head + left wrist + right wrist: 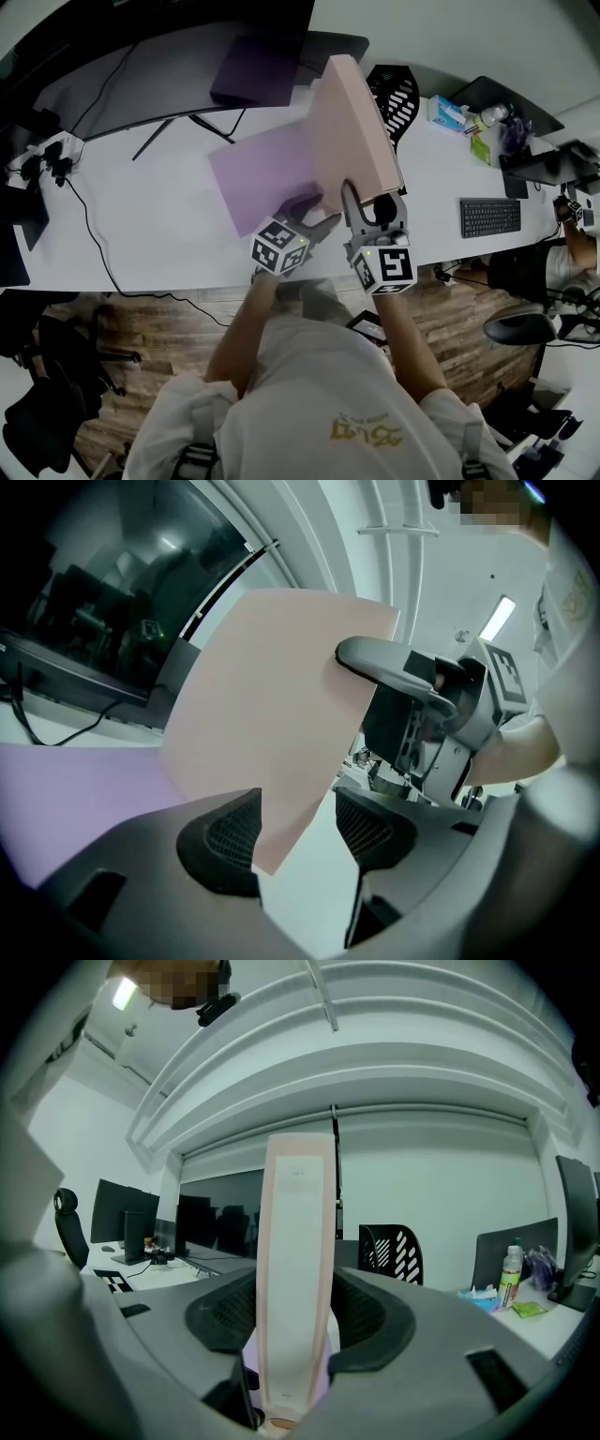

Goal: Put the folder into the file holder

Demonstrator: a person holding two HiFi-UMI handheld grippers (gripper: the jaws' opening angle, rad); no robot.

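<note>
A pink folder [352,122] stands upright on edge above the white desk, its spine [295,1269] toward me. My right gripper [370,206] is shut on that spine, a pad pressing each side [295,1321]. A purple folder [262,178] lies flat on the desk just left of it. My left gripper [317,214] is low beside the pink folder and open. In the left gripper view the pink folder's lower corner [272,714] sits by the left pad, with a gap to the right pad [370,827]. The black perforated file holder [394,94] stands behind the pink folder, also visible in the right gripper view [392,1252].
A dark monitor [187,66] on a stand fills the desk's back left. A black keyboard [489,217] lies to the right, with a tissue box and bottles [459,112] behind it. A cable [89,225] runs across the left of the desk. The desk's front edge is just below both grippers.
</note>
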